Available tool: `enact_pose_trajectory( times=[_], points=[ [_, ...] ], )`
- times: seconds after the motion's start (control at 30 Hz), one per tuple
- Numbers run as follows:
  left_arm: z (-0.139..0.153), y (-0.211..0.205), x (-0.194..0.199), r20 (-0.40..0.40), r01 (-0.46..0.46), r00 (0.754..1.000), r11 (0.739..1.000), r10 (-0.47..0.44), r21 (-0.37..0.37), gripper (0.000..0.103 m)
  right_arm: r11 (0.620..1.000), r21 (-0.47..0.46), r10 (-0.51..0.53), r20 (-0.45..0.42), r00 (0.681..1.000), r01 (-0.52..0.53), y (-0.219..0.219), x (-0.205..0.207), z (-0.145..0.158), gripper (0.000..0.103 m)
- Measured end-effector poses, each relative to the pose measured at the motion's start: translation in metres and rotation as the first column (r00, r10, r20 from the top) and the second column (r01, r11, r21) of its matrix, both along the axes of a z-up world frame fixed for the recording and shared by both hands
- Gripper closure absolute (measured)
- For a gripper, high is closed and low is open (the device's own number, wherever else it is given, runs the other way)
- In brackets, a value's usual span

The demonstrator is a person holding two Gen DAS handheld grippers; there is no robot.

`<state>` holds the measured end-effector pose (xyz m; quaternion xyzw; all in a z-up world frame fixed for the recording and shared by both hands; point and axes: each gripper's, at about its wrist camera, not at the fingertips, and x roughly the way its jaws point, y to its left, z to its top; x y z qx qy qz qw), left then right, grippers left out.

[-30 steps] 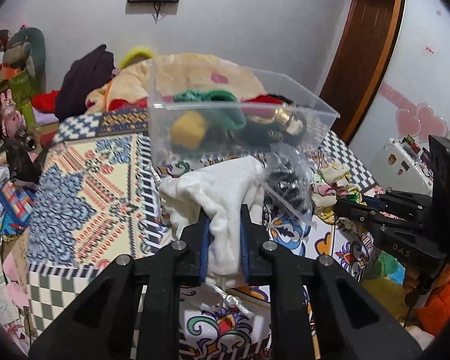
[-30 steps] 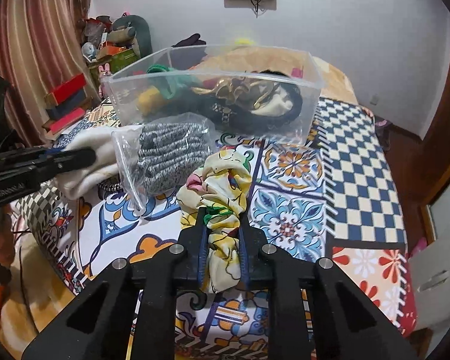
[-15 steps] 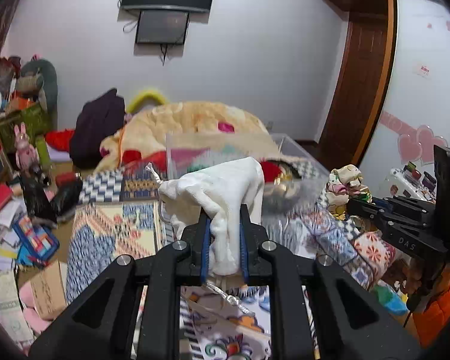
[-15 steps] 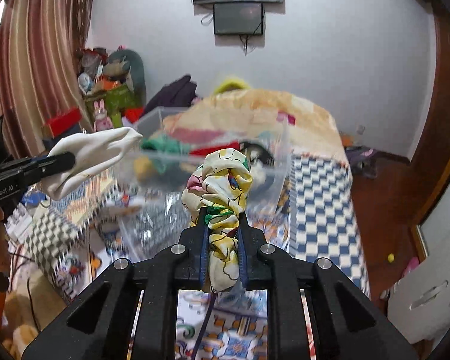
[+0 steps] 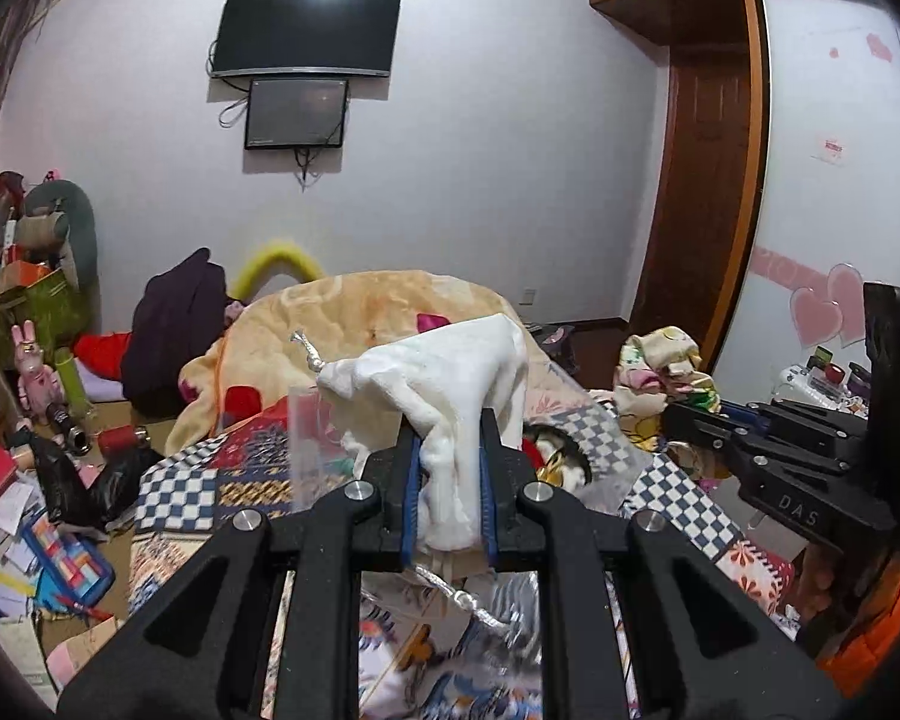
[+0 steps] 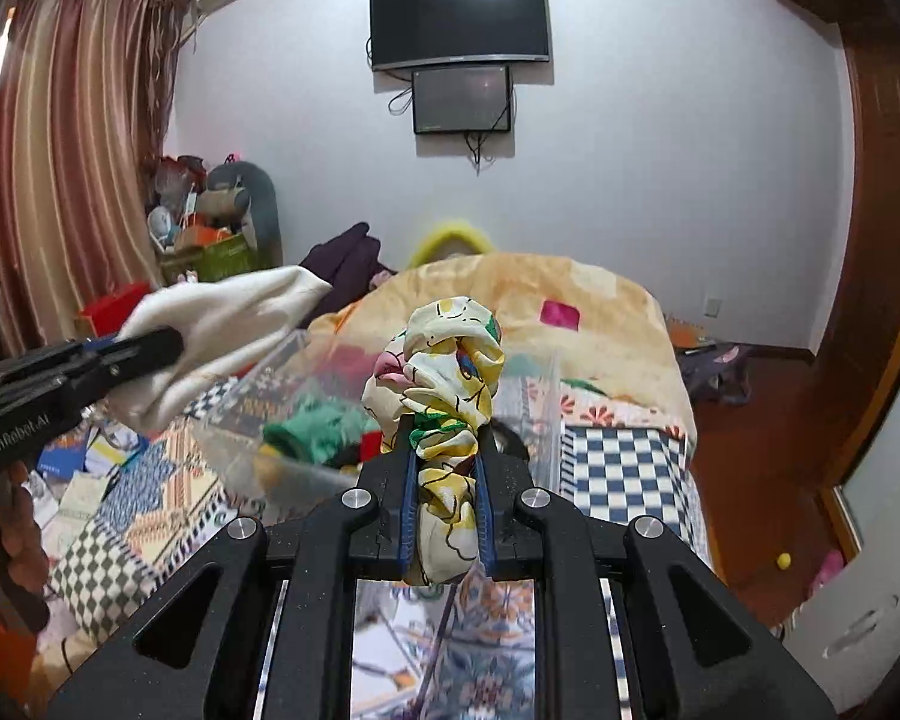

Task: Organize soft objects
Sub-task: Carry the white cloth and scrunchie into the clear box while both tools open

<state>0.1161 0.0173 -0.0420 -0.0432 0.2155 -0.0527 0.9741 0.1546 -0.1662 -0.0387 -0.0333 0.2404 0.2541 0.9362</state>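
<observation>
My left gripper (image 5: 448, 450) is shut on a white drawstring cloth pouch (image 5: 444, 378) and holds it in the air above the bed. It also shows in the right wrist view (image 6: 222, 324), at the left. My right gripper (image 6: 446, 456) is shut on a yellow floral scrunchie (image 6: 441, 360), lifted too; it shows at the right of the left wrist view (image 5: 660, 366). The clear plastic bin (image 6: 282, 420) with green, red and yellow soft items sits on the bed below and ahead of both grippers, mostly hidden by the pouch in the left wrist view (image 5: 306, 444).
The bed has a patterned patchwork cover (image 6: 624, 468) and an orange blanket (image 6: 558, 294) heaped behind the bin. A clear bag (image 5: 510, 612) lies under the left gripper. Clutter covers the floor at left (image 5: 36, 540). A wooden door (image 5: 702, 192) stands at right.
Both grippers have risen from the bed with their items and tilted up toward the wall. The bin has dropped lower in both views, and the bagged grey item is out of sight.
</observation>
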Motion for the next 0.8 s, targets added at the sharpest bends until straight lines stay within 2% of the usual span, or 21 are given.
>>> enact_pose_trajectory(
  times=[0.23, 0.63, 0.8],
  points=[
    [-0.005, -0.012, 0.038, -0.02, 0.02, 1.0, 1.0, -0.02, 0.011, 0.087, 1.0, 0.023, -0.019, -0.018, 1.0, 0.019, 0.004, 0.027, 0.0, 0.088],
    [-0.054, -0.014, 0.092, -0.154, 0.007, 0.988, 1.0, -0.006, 0.009, 0.087, 1.0, -0.029, -0.012, -0.145, 0.989, 0.008, 0.022, 0.062, -0.036, 0.086],
    [-0.071, -0.014, 0.101, -0.202, 0.007, 0.979, 1.0, -0.004, 0.014, 0.087, 0.997, -0.074, -0.015, -0.16, 0.987, 0.003, 0.029, 0.065, -0.048, 0.086]
  ],
)
